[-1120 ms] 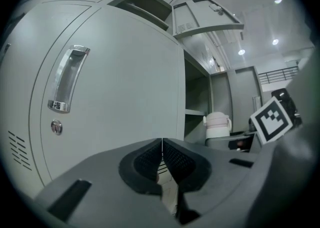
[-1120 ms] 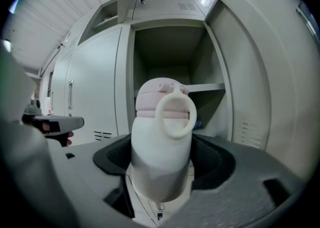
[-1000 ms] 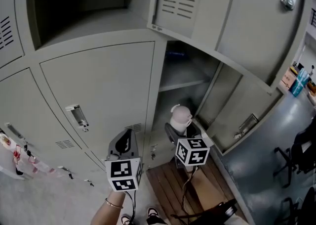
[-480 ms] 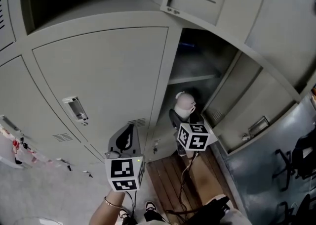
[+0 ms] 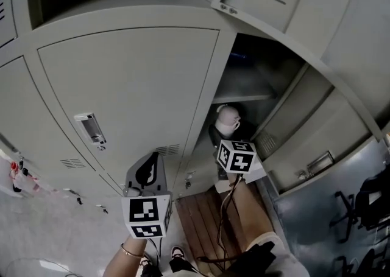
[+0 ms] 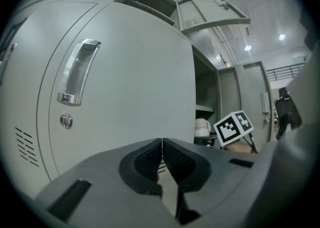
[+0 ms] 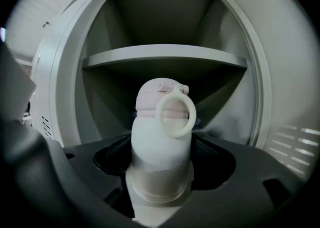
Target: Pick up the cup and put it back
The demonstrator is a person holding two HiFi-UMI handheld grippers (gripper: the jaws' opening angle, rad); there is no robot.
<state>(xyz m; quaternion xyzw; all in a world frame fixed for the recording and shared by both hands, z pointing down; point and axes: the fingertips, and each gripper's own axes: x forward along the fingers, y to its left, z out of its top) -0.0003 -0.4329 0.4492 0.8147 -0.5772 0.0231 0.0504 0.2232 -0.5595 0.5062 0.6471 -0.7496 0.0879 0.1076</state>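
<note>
while one white cup (image 7: 162, 137) with a pinkish lid and one ring loop stands upright between the right tongs (image 7: 163, 161), both pads pinch its lower body. cup position: at the mouth of the open locker compartment (image 5: 259, 81), below that compartment's single shelf (image 7: 165, 54). whether its base touches the compartment floor: cannot tell. left tongs (image 6: 162, 158): pressed together, nothing between them, facing the one closed door (image 5: 128, 81) left of the compartment, near its one handle (image 5: 89, 129). tongs counted: two pairs.
</note>
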